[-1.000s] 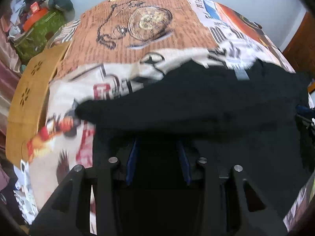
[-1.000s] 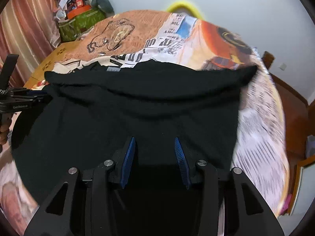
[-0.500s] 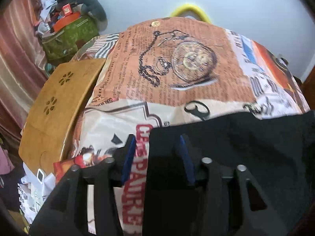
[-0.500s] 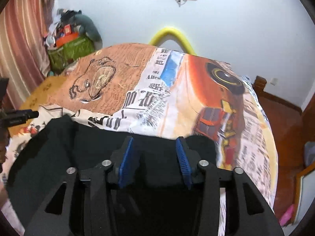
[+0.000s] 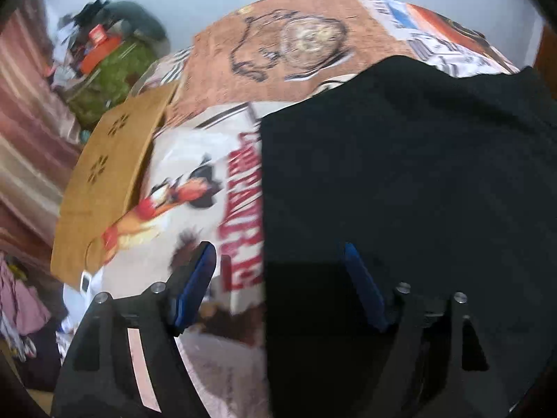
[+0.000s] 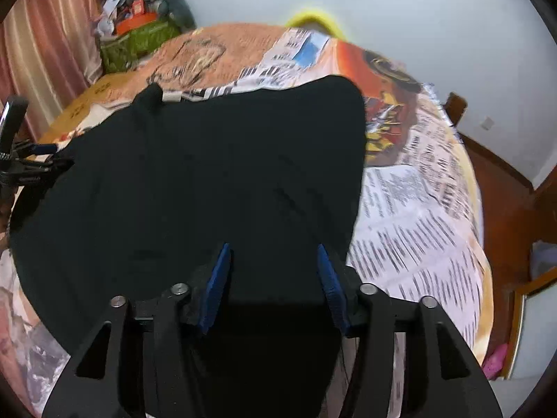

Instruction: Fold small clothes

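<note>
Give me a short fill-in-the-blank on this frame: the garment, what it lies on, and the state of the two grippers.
1. The garment being folded is ____ in colour.
2. It lies on a printed bedspread whose brown panel shows a pocket ____.
3. The jaws of the left gripper and the right gripper have just been ____, their blue pads clear of the cloth.

Missing words: black; watch; opening
</note>
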A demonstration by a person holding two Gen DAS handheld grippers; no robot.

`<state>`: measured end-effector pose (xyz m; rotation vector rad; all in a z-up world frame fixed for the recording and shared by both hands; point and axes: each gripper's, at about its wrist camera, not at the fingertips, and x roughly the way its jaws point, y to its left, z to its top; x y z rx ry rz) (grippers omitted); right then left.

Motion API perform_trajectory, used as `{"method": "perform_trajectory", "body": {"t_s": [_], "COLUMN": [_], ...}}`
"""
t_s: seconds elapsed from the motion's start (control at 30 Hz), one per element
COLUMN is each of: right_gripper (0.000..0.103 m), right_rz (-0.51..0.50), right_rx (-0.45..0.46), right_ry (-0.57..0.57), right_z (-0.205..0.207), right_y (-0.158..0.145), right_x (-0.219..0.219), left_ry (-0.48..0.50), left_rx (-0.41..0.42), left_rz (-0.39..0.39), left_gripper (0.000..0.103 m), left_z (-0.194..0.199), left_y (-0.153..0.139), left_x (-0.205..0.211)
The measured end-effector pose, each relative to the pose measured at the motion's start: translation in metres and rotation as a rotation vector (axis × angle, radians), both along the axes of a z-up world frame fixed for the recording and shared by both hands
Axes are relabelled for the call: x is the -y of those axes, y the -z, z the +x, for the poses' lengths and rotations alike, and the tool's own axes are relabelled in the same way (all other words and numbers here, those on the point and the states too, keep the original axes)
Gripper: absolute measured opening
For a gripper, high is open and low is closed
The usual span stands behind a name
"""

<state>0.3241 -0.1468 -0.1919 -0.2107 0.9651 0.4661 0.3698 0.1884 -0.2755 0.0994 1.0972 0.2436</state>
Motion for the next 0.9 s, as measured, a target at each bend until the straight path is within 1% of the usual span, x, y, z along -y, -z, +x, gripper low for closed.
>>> {"method": "perform_trajectory", "body": {"t_s": [0.1,0.23,0.3,0.33,0.4,0.43,0.5,0.57,0.6,0.63,0.67,0.7,0.77,0.8,0.83,0.87,0.9], "right_gripper": [0.054,0.054,0.054,0.054,0.054,0.054,0.054,0.045,0.029,0.017,0.015,0.012,0.011,0.01,0.01,0.01,0.01], "right_rz": [0.013,0.016,0.03,0.034,0.046,0.051,0.063,0.079,0.094,0.12,0.132,0.132,0.123,0.119,0.116,0.11,0.1], "right_rx": [0.006,0.029,0.026,0.023,0.024,0.02,0.01,0.001,-0.013,-0.04,-0.045,-0.03,-0.005,0.005,0.01,0.016,0.019], "right_ry": [0.028,0.074,0.095,0.105,0.123,0.128,0.142,0.158,0.163,0.16,0.163,0.163,0.159,0.16,0.161,0.163,0.165], "right_z": [-0.001,0.012,0.023,0.029,0.045,0.053,0.067,0.078,0.081,0.084,0.085,0.083,0.078,0.075,0.074,0.073,0.072], "right_y": [-0.009,-0.016,-0.015,-0.014,-0.012,-0.011,-0.008,-0.004,-0.001,0.003,0.004,0.005,0.007,0.008,0.008,0.008,0.007], "right_x": [0.012,0.023,0.024,0.023,0.02,0.018,0.014,0.011,0.011,0.01,0.01,0.01,0.01,0.01,0.01,0.01,0.009], "left_ry": [-0.04,-0.068,-0.078,-0.082,-0.097,-0.109,-0.124,-0.132,-0.135,-0.137,-0.146,-0.151,-0.175,-0.192,-0.214,-0.24,-0.251], "left_rx": [-0.014,-0.015,-0.024,-0.028,-0.031,-0.034,-0.034,-0.03,-0.026,-0.017,0.0,0.009,0.022,0.024,0.028,0.02,0.01], "left_rz": [-0.016,-0.108,-0.159,-0.196,-0.273,-0.313,-0.332,-0.331,-0.334,-0.33,-0.294,-0.266,-0.212,-0.172,-0.11,-0.044,0.0], "left_gripper": [0.077,0.077,0.071,0.062,0.052,0.045,0.037,0.016,0.013,0.01,0.008,0.008,0.008,0.008,0.006,0.001,0.001], "left_z": [-0.009,-0.016,-0.01,-0.005,0.007,0.015,0.026,0.036,0.039,0.04,0.038,0.037,0.032,0.03,0.028,0.026,0.024], "left_y": [-0.005,-0.007,-0.001,0.001,0.005,0.008,0.01,0.012,0.013,0.013,0.011,0.011,0.012,0.014,0.016,0.017,0.019], "left_x": [-0.016,-0.026,-0.027,-0.027,-0.028,-0.029,-0.029,-0.028,-0.027,-0.026,-0.024,-0.024,-0.024,-0.024,-0.024,-0.024,-0.026]}}
